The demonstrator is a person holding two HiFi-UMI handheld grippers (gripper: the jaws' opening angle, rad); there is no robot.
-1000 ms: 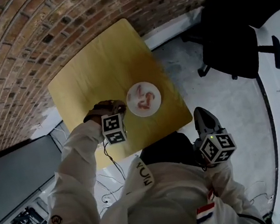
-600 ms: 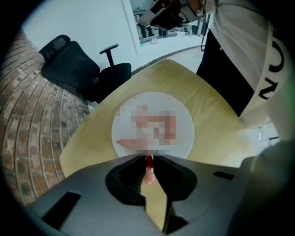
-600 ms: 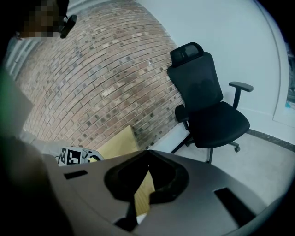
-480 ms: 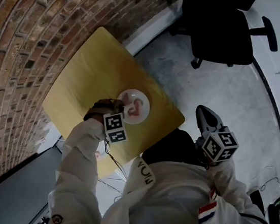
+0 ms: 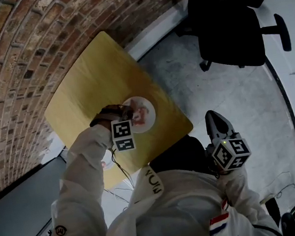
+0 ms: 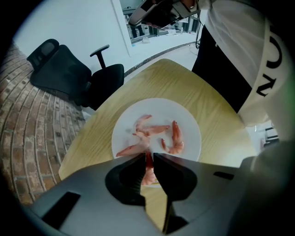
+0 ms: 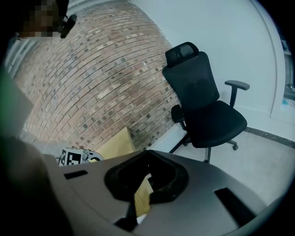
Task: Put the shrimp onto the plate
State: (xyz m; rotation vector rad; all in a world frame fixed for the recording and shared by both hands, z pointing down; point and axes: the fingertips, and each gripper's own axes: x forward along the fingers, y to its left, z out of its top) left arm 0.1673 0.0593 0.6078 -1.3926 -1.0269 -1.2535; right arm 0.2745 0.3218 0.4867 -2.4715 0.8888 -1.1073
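Left gripper (image 6: 148,156) points straight down over the plate (image 6: 191,133), grasping one shrimp (image 6: 148,175).
Jaws stand a narrow gap apart, pads on the shrimp's red tail end; its body hangs below them, above the plate's near rim. Contact with the plate cannot be told. Loose shrimp (image 6: 174,138) lie mid-plate, some touching. Plate sits near the edge of the yellow surface (image 6: 184,83). Right gripper (image 7: 146,154) is clenched and empty, held off the surface, facing the chair (image 7: 207,110).
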